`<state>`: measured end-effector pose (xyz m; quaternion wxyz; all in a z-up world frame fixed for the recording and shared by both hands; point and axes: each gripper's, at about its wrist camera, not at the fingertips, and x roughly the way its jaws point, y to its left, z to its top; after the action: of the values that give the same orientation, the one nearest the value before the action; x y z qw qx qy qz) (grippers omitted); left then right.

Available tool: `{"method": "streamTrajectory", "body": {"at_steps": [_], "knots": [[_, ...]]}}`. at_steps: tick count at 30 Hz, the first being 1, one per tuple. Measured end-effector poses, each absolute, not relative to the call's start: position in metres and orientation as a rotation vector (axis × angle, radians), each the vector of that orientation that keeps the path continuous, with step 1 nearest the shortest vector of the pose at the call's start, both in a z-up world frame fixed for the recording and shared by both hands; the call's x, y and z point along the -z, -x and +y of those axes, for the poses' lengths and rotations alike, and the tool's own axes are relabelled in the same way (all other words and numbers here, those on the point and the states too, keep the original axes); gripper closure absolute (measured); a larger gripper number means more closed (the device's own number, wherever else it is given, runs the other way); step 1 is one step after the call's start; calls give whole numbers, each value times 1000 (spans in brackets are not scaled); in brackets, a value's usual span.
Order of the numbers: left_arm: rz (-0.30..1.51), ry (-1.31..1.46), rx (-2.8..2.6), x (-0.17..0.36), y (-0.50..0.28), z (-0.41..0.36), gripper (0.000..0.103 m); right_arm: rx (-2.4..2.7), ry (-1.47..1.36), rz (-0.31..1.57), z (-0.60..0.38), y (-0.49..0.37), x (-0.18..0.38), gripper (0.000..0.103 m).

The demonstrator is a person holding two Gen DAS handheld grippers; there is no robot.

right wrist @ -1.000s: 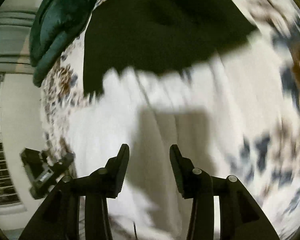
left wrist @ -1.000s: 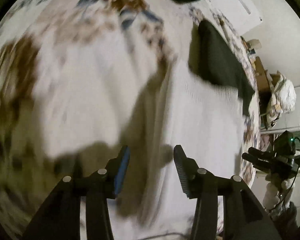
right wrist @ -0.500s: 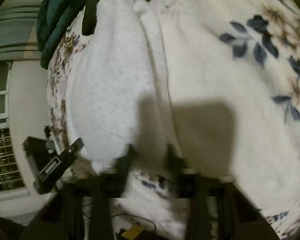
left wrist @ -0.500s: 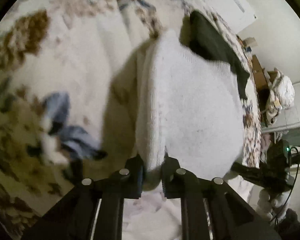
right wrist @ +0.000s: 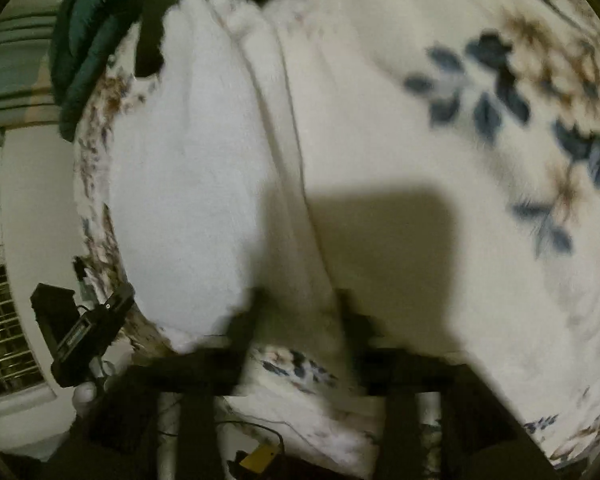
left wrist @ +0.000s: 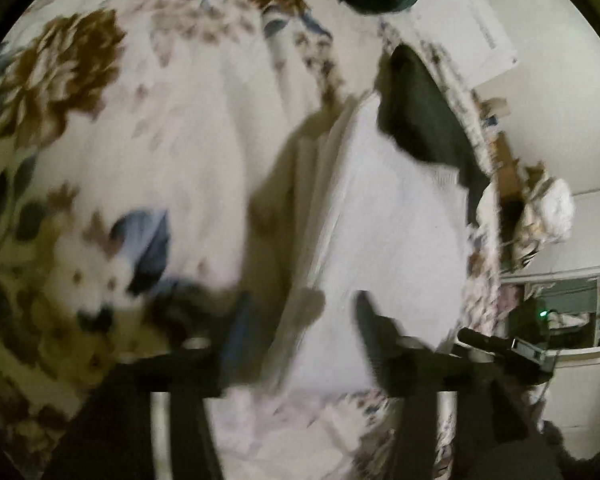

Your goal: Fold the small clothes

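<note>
Okay, I'm seeing the left gripper (left wrist: 300, 320) with its jaws spread wide, gripping nothing, hovering over the near edge of the white garment (left wrist: 388, 232). That garment is lying folded on the floral blanket (left wrist: 140, 140), stretching ahead and slightly right of the fingers, its folded edge running up ahead of the gap. A dark cloth (left wrist: 424, 120) is overlapping its far end. Frames are blurring. Moving right, the right gripper (right wrist: 300, 312) is also sitting apart-jawed, pinching nothing that I can make out; the white garment (right wrist: 188, 184) is spreading ahead and left of it, its near edge passing between the fingers. Whether the fingers are touching fabric, I can't tell.
</note>
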<state>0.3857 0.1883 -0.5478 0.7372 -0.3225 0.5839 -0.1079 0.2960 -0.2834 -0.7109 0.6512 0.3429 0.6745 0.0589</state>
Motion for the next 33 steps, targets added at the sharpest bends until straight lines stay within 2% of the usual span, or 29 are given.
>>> {"method": "streamTrajectory", "body": {"at_steps": [7, 10, 15, 21, 24, 25, 26, 28, 29, 33], "knots": [[1321, 769, 341, 589, -448, 165, 45, -270, -922, 1496, -298, -339, 739, 16], [1330, 768, 401, 599, -466, 157, 44, -311, -928, 1519, -299, -349, 754, 15], [1340, 833, 442, 613, -477, 159, 34, -391, -1000, 1533, -284, -367, 783, 12], [1307, 867, 438, 607, -468, 162, 34, -440, -1082, 1539, -269, -378, 796, 12], [1278, 827, 436, 596, -464, 157, 68, -436, -1061, 1548, -253, -385, 800, 14], [1268, 806, 427, 592, -464, 156, 72, -435, -1053, 1544, -250, -386, 799, 19], [1258, 780, 417, 586, -465, 154, 76, -432, -1044, 1538, -246, -388, 798, 35], [1245, 729, 400, 573, -464, 150, 78, -427, -1063, 1518, -243, -392, 796, 53], [1239, 712, 395, 568, -463, 147, 78, -412, -1065, 1497, -244, -390, 791, 58], [1221, 578, 366, 537, -462, 130, 80, -376, -1022, 1462, -248, -383, 768, 66]]}}
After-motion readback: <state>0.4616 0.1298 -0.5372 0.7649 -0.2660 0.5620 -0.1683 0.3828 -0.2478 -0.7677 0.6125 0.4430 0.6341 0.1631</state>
